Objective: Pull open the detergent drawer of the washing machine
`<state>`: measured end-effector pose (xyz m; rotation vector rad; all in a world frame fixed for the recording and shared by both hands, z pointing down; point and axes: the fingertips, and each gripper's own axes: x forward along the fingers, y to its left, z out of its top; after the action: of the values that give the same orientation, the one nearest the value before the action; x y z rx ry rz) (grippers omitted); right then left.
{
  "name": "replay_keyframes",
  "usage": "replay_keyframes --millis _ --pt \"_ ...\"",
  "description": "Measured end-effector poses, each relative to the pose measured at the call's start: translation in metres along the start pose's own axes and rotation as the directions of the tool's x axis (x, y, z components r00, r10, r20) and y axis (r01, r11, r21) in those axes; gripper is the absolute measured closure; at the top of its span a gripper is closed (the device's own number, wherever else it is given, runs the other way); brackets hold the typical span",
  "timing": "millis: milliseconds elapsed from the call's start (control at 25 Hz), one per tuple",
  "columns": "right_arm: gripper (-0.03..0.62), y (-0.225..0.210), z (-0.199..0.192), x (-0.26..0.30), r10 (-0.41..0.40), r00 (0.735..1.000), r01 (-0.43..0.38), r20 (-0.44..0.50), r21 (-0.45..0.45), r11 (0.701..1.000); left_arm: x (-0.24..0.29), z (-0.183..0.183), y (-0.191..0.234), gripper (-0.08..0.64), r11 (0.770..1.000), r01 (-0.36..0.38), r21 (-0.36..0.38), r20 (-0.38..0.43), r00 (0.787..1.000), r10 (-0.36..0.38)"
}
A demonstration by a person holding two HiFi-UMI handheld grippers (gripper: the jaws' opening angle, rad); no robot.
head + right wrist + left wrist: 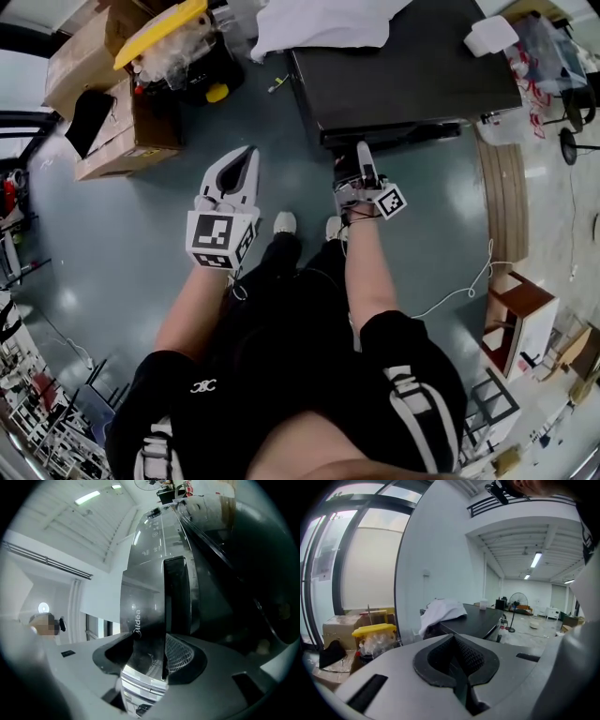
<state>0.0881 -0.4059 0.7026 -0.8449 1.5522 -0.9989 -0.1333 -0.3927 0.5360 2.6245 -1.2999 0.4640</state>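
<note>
Black shorts [281, 366] with white stripes, white shoes [284, 223], and a grey left gripper [247, 155] and right gripper [362, 150] bearing marker cubes [217, 236]

The brand "Midea" stands on the washing machine's [154, 536] glossy grey front panel [142, 603].

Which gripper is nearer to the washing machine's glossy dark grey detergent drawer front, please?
Right. The right gripper is at the detergent drawer front, which stands between its jaws; the left gripper hangs over the floor, left of the washing machine.

Front of washing machine [403, 66] hidden beneath its top, right tool [363, 161] tip tucked under that edge, panel symbols [155, 550] illegible.
</note>
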Motion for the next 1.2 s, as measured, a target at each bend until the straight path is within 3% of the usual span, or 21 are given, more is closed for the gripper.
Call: replay_keyframes --millis 400,960,1200 --pt "0.393 0.012 -0.003 -0.021 0.005 1.0 -0.005 -0.006 0.023 1.0 -0.001 0.009 -0.011 0.558 0.998 0.056 0.018 0.022 0.998 -0.057" --pt "0.396 0.04 -0.01 -0.097 -0.052 0.99 0.05 0.133 0.019 0.999 -0.023 0.033 -0.023 0.558 0.983 0.172 0.062 0.067 0.982 -0.176" --pt "0.396 0.058 -0.012 -0.132 -0.076 0.984 0.073 0.16 0.024 0.997 -0.025 0.042 -0.052 0.558 0.972 0.222 0.08 0.069 0.971 -0.227"
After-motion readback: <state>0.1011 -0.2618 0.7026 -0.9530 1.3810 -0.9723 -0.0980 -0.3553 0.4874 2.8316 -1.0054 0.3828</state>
